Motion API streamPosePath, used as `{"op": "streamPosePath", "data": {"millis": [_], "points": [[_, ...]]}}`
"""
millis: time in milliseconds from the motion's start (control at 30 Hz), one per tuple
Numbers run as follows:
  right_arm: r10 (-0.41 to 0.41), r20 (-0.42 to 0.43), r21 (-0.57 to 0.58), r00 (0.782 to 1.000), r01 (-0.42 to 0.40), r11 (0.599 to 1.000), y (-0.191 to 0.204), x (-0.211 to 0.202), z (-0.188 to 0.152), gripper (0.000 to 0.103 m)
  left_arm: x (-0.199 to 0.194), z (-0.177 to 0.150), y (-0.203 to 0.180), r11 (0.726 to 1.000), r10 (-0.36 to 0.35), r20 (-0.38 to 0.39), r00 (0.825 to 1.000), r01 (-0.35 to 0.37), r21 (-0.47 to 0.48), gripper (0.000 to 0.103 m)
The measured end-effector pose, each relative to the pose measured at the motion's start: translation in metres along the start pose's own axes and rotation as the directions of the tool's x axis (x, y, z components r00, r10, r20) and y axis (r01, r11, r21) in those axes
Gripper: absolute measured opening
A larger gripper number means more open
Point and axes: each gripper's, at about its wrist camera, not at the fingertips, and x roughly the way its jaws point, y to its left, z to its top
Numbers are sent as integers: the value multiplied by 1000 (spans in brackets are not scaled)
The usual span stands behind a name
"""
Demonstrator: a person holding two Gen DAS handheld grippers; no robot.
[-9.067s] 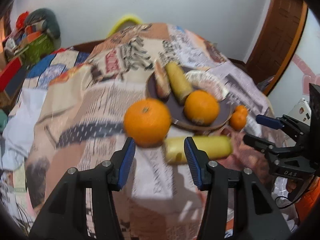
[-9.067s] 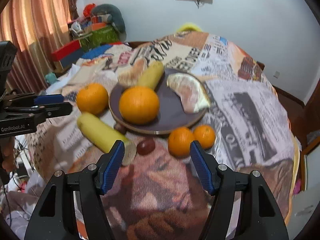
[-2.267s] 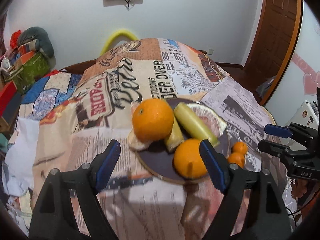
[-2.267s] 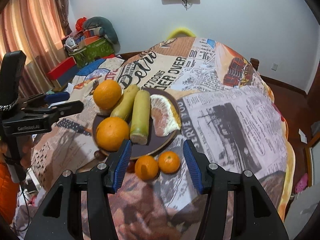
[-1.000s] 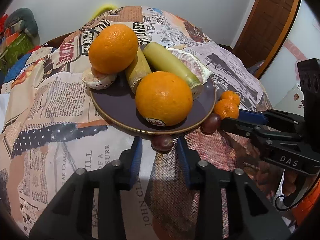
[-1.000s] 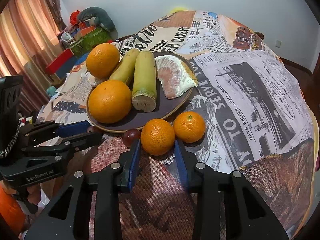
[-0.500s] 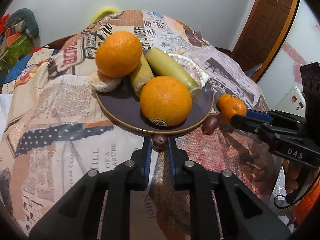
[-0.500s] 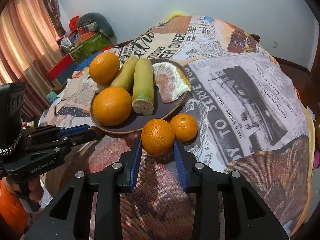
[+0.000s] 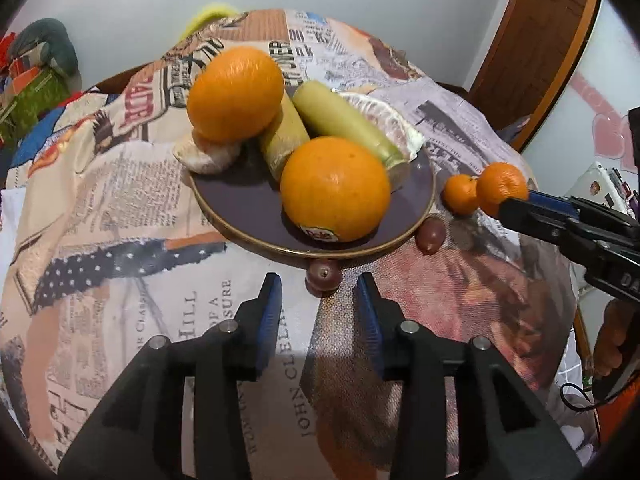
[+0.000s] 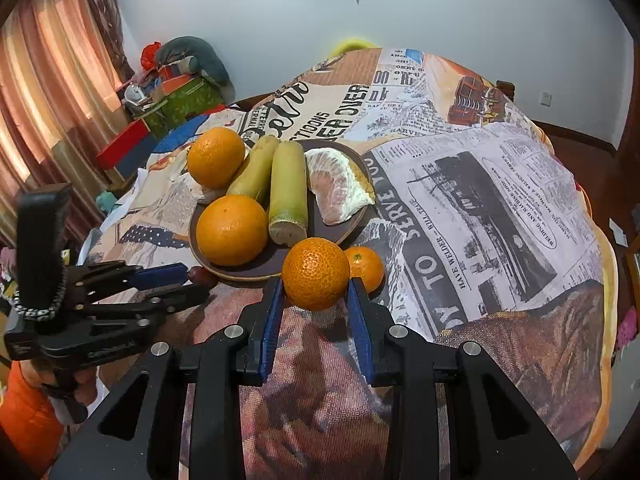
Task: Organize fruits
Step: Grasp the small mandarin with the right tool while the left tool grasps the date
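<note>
The right gripper (image 10: 316,300) is clamped on a mandarin (image 10: 316,274), its blue pads pressing both sides; the fruit hangs above the cloth, just in front of the plate's near rim. A 2nd, smaller mandarin (image 10: 365,269) lies on the newspaper-print tablecloth (image 10: 500,200) just behind it, partly hidden.

The dark purple plate (image 10: 352,224) carries 2 large oranges (image 10: 232,230), 2 sugarcane pieces (image 10: 288,192) and a peeled pomelo segment (image 10: 336,192). The canes lie side by side, long axes running from the near rim toward the far wall, cut ends facing the right wrist camera. The farther orange (image 9: 236,94) rests on a 2nd peeled segment (image 9: 206,156) at the plate's edge.

The left gripper (image 9: 320,304) has its jaws apart and opening; a small dark red fruit (image 9: 324,276) sits on the cloth just beyond the fingertips, touching the plate's rim, not pressed by either pad. Another dark red fruit (image 9: 430,234) lies beside the rim, near the mandarins.
</note>
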Motion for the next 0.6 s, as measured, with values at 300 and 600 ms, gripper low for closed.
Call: {"op": "streamPosePath", "data": {"millis": [300, 600], "points": [[3, -9, 9, 1000, -3, 1000, -1, 4, -1, 30, 6, 2, -1, 1000, 0, 32, 999, 0, 14, 15], [9, 5, -5, 1000, -9, 1000, 3, 4, 6, 30, -14, 1, 9, 1000, 8, 67, 998, -8, -2, 14]]}}
